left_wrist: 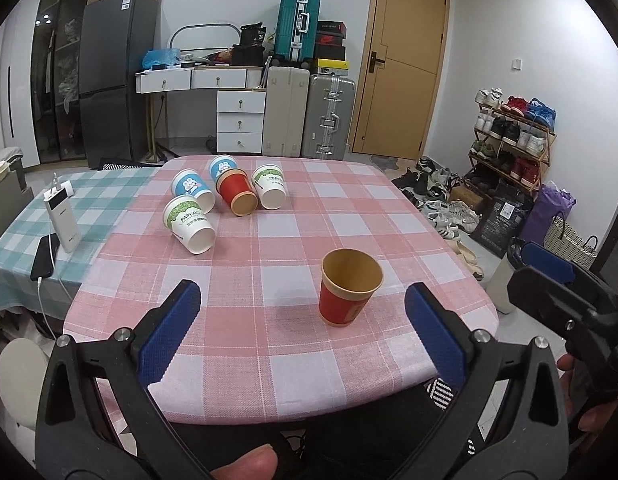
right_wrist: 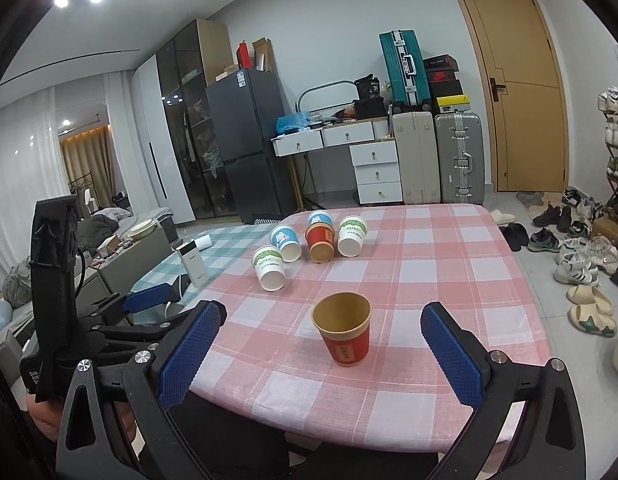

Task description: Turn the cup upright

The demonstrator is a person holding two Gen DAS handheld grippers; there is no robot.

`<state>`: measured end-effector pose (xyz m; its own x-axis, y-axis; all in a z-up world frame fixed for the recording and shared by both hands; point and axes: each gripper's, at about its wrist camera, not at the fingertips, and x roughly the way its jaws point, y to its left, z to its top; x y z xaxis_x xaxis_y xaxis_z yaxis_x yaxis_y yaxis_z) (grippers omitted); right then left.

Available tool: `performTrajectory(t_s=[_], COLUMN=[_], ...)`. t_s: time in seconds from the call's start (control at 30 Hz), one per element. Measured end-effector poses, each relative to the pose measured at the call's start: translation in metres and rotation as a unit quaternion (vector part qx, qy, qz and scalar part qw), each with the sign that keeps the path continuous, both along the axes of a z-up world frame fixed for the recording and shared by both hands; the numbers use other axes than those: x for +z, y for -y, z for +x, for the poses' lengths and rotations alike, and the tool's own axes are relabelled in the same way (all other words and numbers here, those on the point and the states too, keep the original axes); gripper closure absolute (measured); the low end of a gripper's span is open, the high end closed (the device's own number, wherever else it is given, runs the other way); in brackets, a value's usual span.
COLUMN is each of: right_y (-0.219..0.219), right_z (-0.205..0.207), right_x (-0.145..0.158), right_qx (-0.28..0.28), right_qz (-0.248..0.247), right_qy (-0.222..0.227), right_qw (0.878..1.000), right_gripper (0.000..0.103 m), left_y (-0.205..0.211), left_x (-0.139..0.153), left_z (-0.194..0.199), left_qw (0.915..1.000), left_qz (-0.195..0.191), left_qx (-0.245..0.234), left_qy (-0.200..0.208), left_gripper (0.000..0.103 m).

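A red paper cup point(left_wrist: 348, 288) point(right_wrist: 344, 330) stands upright on the pink checked tablecloth point(left_wrist: 389, 216) point(right_wrist: 449, 264), mouth up and empty. Several cups lie on their sides farther back: a red one point(left_wrist: 237, 194) point(right_wrist: 321, 242), two blue rabbit-print ones point(left_wrist: 191, 190) point(right_wrist: 285, 242), and two white and green ones point(left_wrist: 189, 222) point(right_wrist: 270, 267). My left gripper point(left_wrist: 303, 330) is open, hovering above the near table edge, the upright cup just beyond its fingers. My right gripper point(right_wrist: 323, 354) is open too, the cup between and beyond its blue pads point(right_wrist: 451, 358).
A white power bank point(left_wrist: 61, 218) and a phone point(left_wrist: 45, 256) lie on the green checked cloth at the left. Behind the table stand a fridge point(left_wrist: 113, 76), white drawers point(left_wrist: 241, 120) and suitcases point(left_wrist: 309, 116). Shoes point(right_wrist: 581, 256) cover the floor at the right.
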<state>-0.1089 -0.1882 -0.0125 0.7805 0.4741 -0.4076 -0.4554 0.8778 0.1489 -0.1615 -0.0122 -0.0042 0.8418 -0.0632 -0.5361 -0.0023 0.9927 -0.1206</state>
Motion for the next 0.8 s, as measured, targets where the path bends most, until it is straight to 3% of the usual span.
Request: performTrajectory(t_s=[0.8], right_y=[0.0076], right_z=[-0.003], right_x=[-0.0073], right_qx=[-0.001], right_qz=[0.026], right_qy=[-0.013], right_qw=[1.0], right_gripper=[0.0], left_y=[-0.0071], left_x=[-0.0031], left_z=[0.0008], left_qw=[0.9999], left_qz=[-0.002], left_qx=[0.012], left_qy=[-0.004], left_gripper=[0.001])
